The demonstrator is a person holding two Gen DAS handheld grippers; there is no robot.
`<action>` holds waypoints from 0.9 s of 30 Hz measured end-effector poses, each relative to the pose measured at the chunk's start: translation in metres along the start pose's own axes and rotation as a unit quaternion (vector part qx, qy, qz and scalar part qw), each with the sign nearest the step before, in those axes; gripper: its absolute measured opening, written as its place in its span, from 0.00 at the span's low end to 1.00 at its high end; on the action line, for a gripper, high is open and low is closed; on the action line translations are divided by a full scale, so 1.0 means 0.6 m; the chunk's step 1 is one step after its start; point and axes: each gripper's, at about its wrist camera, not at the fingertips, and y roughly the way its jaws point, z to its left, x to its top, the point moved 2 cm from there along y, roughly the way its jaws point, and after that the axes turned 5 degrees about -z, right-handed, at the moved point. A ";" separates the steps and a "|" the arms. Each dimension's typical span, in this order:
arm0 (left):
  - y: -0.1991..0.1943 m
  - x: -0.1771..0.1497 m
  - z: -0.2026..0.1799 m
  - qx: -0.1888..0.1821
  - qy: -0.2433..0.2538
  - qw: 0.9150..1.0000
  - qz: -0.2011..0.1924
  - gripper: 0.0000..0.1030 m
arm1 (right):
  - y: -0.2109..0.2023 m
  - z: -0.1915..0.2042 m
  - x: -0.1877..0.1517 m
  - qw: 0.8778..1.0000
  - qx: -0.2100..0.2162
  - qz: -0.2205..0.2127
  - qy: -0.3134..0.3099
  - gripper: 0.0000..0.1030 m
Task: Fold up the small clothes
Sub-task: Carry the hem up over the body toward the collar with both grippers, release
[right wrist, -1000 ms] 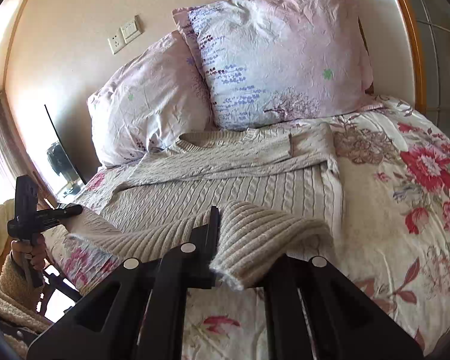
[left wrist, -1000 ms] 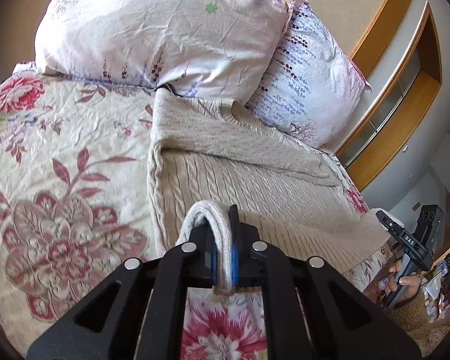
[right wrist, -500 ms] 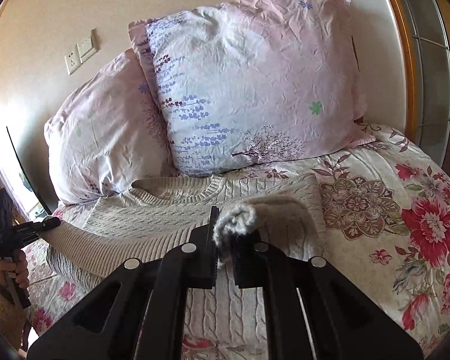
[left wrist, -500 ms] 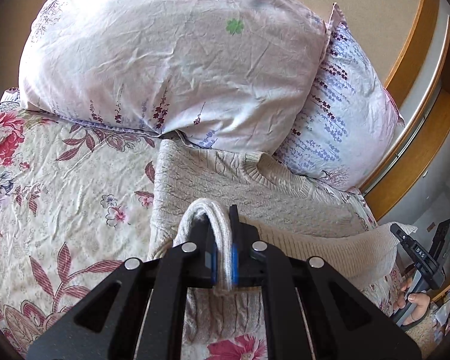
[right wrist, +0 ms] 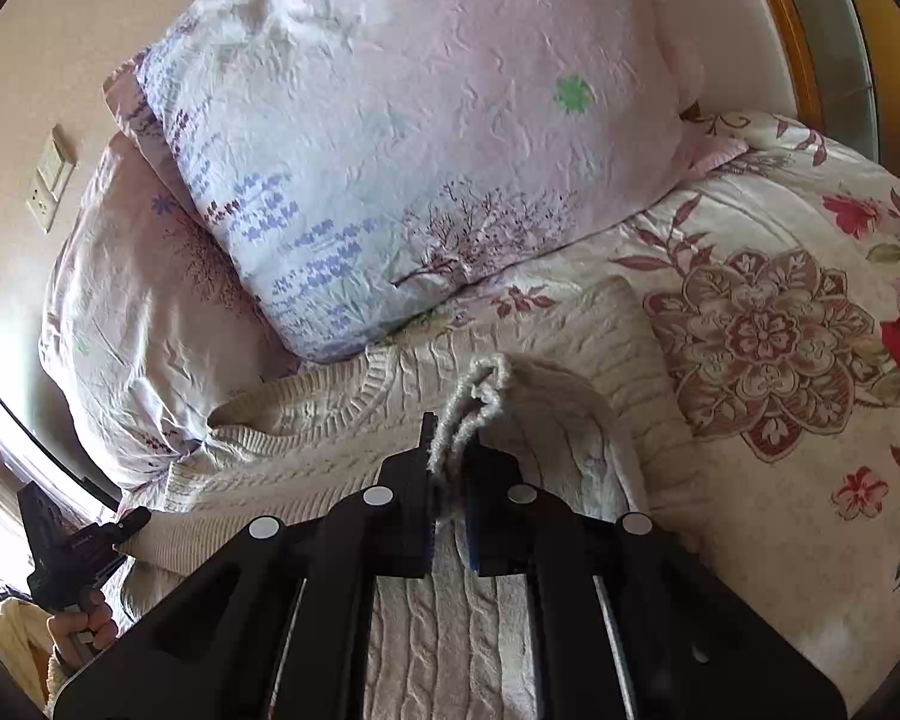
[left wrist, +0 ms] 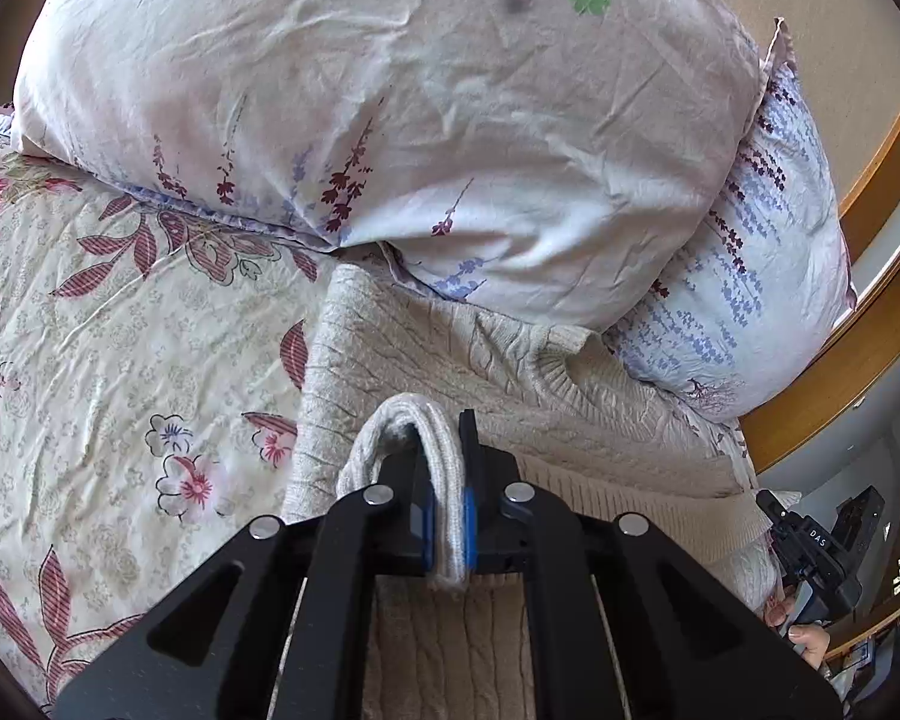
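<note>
A cream cable-knit sweater [left wrist: 426,354] lies on the floral bedspread with its neckline toward the pillows; it also shows in the right wrist view [right wrist: 342,420]. My left gripper [left wrist: 447,531] is shut on a folded edge of the sweater's hem, which loops up over its fingers. My right gripper [right wrist: 450,516] is shut on the hem's other corner, a bunch of knit sticking up between its fingers. Both hold the hem over the sweater's upper part, close to the neckline. The lower body of the sweater is doubled under the grippers.
Two floral pillows [left wrist: 390,108] [right wrist: 402,138] lean against the headboard just beyond the sweater's neckline. The floral bedspread [left wrist: 102,348] [right wrist: 780,324] spreads to either side. A wooden bed frame [left wrist: 870,324] runs at the right. A wall socket [right wrist: 48,180] is on the wall.
Both grippers have carried the sweater's hem forward toward the pillows, folding the lower part over the upper. The pillows and neckline are now much closer.
</note>
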 end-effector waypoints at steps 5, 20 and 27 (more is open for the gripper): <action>0.024 0.012 -0.003 0.005 -0.014 1.000 0.000 0.07 | 0.036 -0.004 0.019 1.000 -0.009 0.002 0.018 0.07; 0.101 0.046 0.020 0.005 -0.120 0.993 0.019 0.07 | 0.140 -0.046 0.052 0.992 -0.059 0.036 0.105 0.07; 0.105 0.048 0.021 -0.014 -0.139 0.990 0.029 0.23 | 0.153 -0.042 0.053 0.991 -0.030 0.060 0.115 0.46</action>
